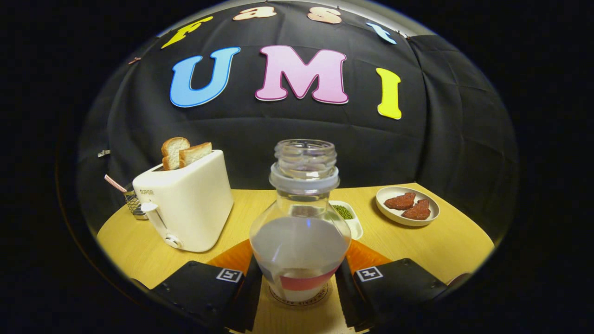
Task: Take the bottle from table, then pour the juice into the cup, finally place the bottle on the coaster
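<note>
A clear glass bottle (300,222) with no cap stands upright between my fingers, about half full of pale juice, with a pink band near its base. Its bottom rests on a round wooden coaster (301,304) with a printed ring, which lies between the fingers. My gripper (299,262) is shut on the bottle's wide lower body, with one finger (248,283) against its left side and the other against its right.
On the wooden table (445,246), a white toaster (188,204) with two bread slices stands beyond the left finger. A small white dish of green beans (345,213) sits just behind the bottle. A plate with two brown patties (407,205) lies beyond the right finger. A wire holder (134,202) sits behind the toaster.
</note>
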A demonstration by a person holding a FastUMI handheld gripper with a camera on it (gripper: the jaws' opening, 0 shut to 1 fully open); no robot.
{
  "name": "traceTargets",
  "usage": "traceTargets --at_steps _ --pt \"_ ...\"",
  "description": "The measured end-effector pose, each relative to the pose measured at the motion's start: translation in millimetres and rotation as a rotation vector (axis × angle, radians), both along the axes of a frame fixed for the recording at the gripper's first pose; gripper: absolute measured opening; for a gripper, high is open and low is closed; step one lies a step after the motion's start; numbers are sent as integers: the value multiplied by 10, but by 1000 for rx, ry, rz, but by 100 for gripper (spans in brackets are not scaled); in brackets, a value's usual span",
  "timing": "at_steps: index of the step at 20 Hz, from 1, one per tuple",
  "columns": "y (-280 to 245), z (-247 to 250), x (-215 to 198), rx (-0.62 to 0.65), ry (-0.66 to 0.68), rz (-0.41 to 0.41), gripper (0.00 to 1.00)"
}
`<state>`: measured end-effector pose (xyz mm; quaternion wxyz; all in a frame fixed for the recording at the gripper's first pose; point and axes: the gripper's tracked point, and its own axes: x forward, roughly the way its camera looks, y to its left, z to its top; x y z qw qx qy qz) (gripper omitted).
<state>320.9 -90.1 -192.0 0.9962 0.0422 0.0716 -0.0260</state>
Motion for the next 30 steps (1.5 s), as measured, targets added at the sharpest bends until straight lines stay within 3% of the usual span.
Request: traceTargets --at_steps 11,14,16,22,30 --pt "-40 -173 -3 -37 39 -16 79" --pt "-59 -200 -81 -32 67 -14 99" --pt "-63 -161 -142 -31 81 3 97" --pt "-110 80 -634 -120 97 17 98" --pt "-161 810 -1690 -82 38 31 97"
